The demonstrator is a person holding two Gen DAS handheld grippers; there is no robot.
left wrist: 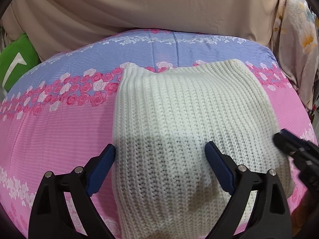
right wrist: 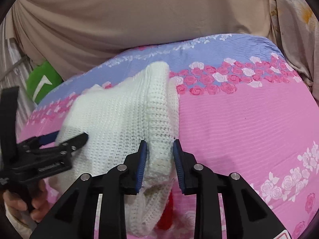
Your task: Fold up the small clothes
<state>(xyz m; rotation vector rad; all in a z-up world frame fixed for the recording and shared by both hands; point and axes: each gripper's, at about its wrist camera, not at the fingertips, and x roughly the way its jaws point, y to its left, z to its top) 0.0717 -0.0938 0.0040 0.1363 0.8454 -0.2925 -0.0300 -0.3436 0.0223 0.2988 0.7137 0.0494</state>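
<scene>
A white knitted garment (left wrist: 179,123) lies folded on the pink and lilac rose-print bedcover (left wrist: 49,139); it also shows in the right wrist view (right wrist: 119,115). My left gripper (left wrist: 160,153) is open, its fingers wide apart over the garment's near part. It appears from the side in the right wrist view (right wrist: 65,139). My right gripper (right wrist: 159,149) has its jaws closed in on a thick fold at the garment's right edge. Its tip shows at the right of the left wrist view (left wrist: 287,141). A bit of red fabric (right wrist: 167,215) peeks from under the garment.
A beige sheet (left wrist: 149,6) hangs behind the bed. A green cushion (left wrist: 16,59) sits at the far left. Flowered cloth (left wrist: 295,39) hangs at the right. The pink bedcover (right wrist: 249,129) stretches right of the garment.
</scene>
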